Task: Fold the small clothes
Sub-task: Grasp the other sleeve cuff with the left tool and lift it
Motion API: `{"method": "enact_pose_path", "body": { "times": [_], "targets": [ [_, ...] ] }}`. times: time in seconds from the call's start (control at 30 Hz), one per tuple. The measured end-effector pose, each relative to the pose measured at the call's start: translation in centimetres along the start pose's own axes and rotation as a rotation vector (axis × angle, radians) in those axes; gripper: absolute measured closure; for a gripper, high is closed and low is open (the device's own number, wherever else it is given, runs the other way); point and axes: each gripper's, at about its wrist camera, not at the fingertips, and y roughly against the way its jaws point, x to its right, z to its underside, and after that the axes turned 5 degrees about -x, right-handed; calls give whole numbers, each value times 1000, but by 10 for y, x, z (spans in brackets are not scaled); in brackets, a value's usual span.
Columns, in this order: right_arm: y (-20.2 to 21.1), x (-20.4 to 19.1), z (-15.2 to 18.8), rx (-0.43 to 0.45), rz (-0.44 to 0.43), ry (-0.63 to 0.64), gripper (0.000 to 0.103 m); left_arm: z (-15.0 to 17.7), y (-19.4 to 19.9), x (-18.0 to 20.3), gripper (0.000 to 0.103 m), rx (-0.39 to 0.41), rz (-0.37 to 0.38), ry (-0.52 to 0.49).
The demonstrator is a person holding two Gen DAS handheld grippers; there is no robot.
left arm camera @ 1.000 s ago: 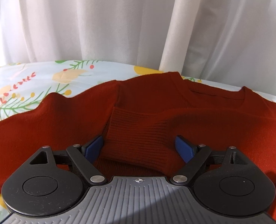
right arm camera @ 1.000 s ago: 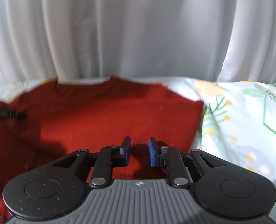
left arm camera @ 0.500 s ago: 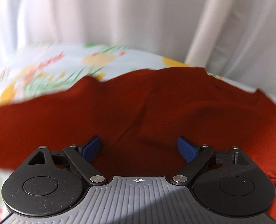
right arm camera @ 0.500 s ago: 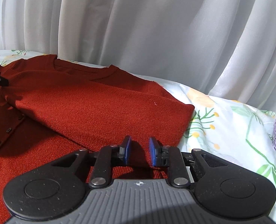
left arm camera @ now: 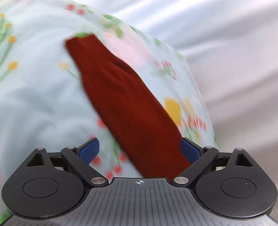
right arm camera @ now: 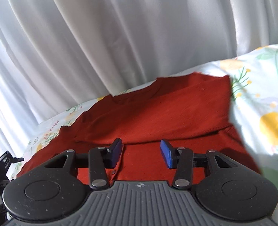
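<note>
A red knit cardigan lies on a floral sheet, with one sleeve folded across its body. My right gripper hovers over its lower part. Its jaws are opening and nothing is pinched between the blue pads. In the blurred, tilted left wrist view, the other red sleeve stretches out across the sheet. Its near part passes between the fingers of my left gripper, close to the right pad. That gripper is wide apart, its jaws closing slightly, and the pads do not press on the sleeve.
The pale floral sheet covers the surface, and it also shows to the right of the cardigan. White curtains hang close behind. A black piece of gear shows at the left edge of the right wrist view.
The left gripper swung away from the cardigan's body and rolled, and it now looks along the outstretched sleeve. The right gripper's jaws went from nearly shut to apart, and its view tilted.
</note>
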Motion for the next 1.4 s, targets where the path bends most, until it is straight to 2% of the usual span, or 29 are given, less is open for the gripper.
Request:
{"method": "enact_pose_path", "body": {
  "times": [0.03,0.07,0.13,0.17,0.33,0.4,0.5,0.63,0.77,0.83,0.9,1.0,1.07,1.13,1.27,1.33,1.37,1.4],
  "targets": [
    [-1,-4,1,-5,7,10,58,-8,0,-8,16,10,7,32],
    [-3,-8,2,-10,9,17,58,-17,-2,-14,17,15,46,57],
    [-4,-15,3,-19,6,28,58,-30,-5,-21,31,15,37,101],
    [-5,-18,3,-22,6,32,58,-37,-6,-26,34,22,41,118],
    [-10,-29,2,-23,5,56,58,-53,-7,-53,68,21,81,237],
    [-11,-32,2,-24,7,59,58,-59,-8,-64,75,16,97,282],
    [-11,-34,5,-31,9,59,58,-65,-11,-73,78,16,127,319],
    [-12,-35,9,-49,20,55,58,-68,-15,-77,93,3,130,327],
    [-12,-34,12,-56,23,52,58,-69,-15,-79,94,-12,134,323],
    [-12,-33,12,-54,25,47,58,-69,-10,-70,95,-4,117,269],
    [-11,-32,13,-49,18,43,58,-70,-7,-51,95,14,146,179],
    [-9,-30,13,-27,9,38,57,-57,6,-2,95,6,231,-20],
    [-8,-27,14,-10,1,28,55,-35,11,45,95,-29,298,-200],
    [-9,-25,14,-11,-8,13,52,-1,15,93,95,-68,359,-376],
    [-11,-23,14,-25,-36,-9,52,89,6,169,94,-231,485,-652],
    [-13,-22,14,-29,-39,-11,52,140,-6,192,91,-308,502,-789],
    [-15,-22,14,-33,-38,-12,52,165,-13,198,89,-345,485,-840],
    [-17,-21,13,-37,-38,-15,52,186,-21,202,81,-386,463,-887]
  ]
}}
